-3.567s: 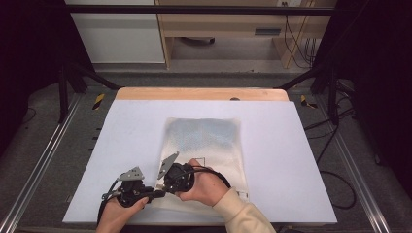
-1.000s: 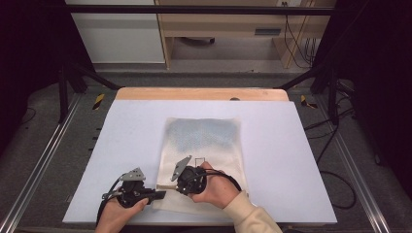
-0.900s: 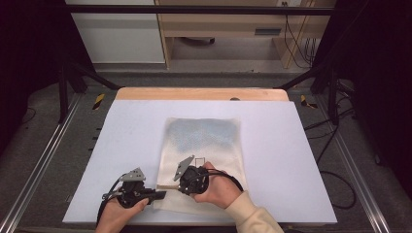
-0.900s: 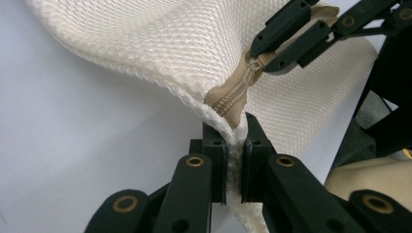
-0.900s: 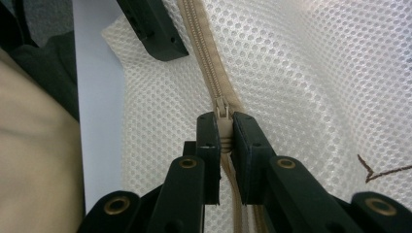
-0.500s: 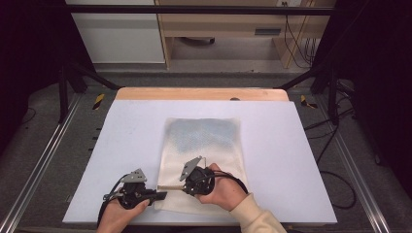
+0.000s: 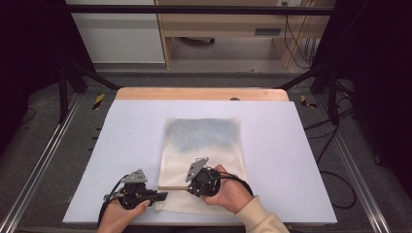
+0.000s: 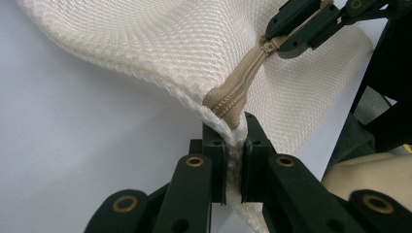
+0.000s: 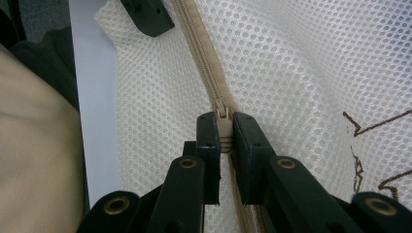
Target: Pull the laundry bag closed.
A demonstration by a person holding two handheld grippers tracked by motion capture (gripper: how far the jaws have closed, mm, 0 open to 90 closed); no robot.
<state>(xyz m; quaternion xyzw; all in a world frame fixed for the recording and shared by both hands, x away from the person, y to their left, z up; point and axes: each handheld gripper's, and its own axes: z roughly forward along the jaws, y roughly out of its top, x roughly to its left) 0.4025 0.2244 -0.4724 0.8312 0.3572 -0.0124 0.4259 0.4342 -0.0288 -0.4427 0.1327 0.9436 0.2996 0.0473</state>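
A cream mesh bag (image 7: 204, 145) lies flat on the white table, with something bluish showing inside its far half. A tan zipper (image 7: 172, 188) runs along its near part. My left gripper (image 7: 158, 196) is shut on the bag's left corner at the zipper's end (image 8: 228, 104), lifting the fabric (image 8: 160, 43) a little. My right gripper (image 7: 187, 187) is shut on the zipper pull (image 9: 223, 127), partway along the zipper track (image 9: 197, 39). The right gripper's jaws also appear far off in the left gripper view, on the pull (image 8: 268, 47).
The white table top (image 7: 126, 136) has bare room left and right of the bag. A wooden strip (image 7: 201, 94) edges its far side. Black frame rails and cables stand beyond the table edges. A brown printed mark (image 9: 374, 150) is on the mesh.
My right gripper has slid to the right along the zipper with the pull in it. The left gripper has stayed in place on the bag's corner.
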